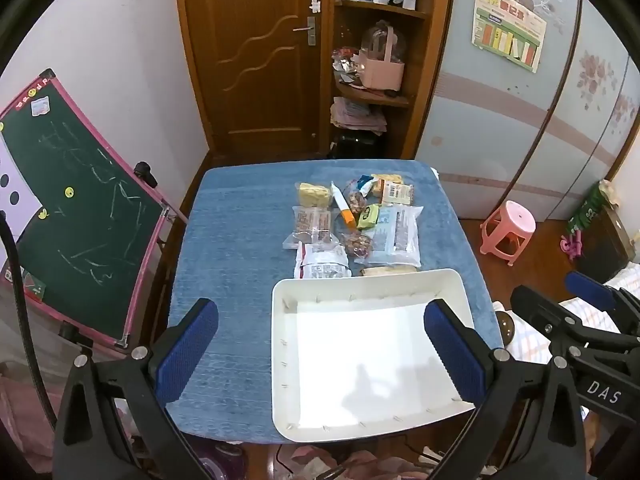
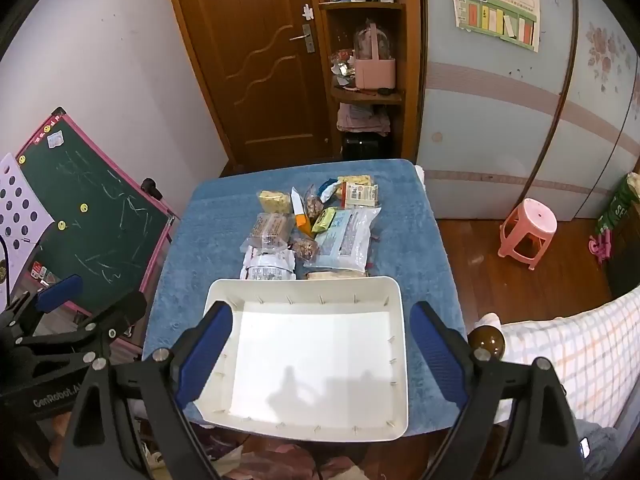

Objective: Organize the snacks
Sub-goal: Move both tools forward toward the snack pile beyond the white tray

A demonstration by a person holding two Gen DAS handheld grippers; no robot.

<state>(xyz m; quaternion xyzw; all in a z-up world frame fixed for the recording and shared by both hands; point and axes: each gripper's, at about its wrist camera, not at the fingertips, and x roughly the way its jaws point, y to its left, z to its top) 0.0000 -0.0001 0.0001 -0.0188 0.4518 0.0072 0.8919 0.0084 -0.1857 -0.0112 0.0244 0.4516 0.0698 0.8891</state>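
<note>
Left wrist, surroundings: you are looking down at the white bin (image 1: pixel 280 360) sitting on the blue cloth (image 1: pixel 224 280); the chalkboard (image 1: pixel 80 216) is leaning left of the bin, the pink stool (image 1: pixel 508 226) standing off to its right.
Left wrist, snacks: the snack pile (image 1: pixel 356 224) is lying just beyond the bin's far rim.
Left wrist, claw: your left gripper (image 1: pixel 320 350) is gaping wide, gripping nothing.
Right wrist, surroundings: the bin (image 2: pixel 400 360) is lying directly below you, nothing blocking it.
Right wrist, snacks: the pile (image 2: pixel 312 232) is crowding the bin's far wall.
Right wrist, claw: your right gripper (image 2: pixel 320 350) is hanging wide apart above the bin, carrying nothing.
</note>
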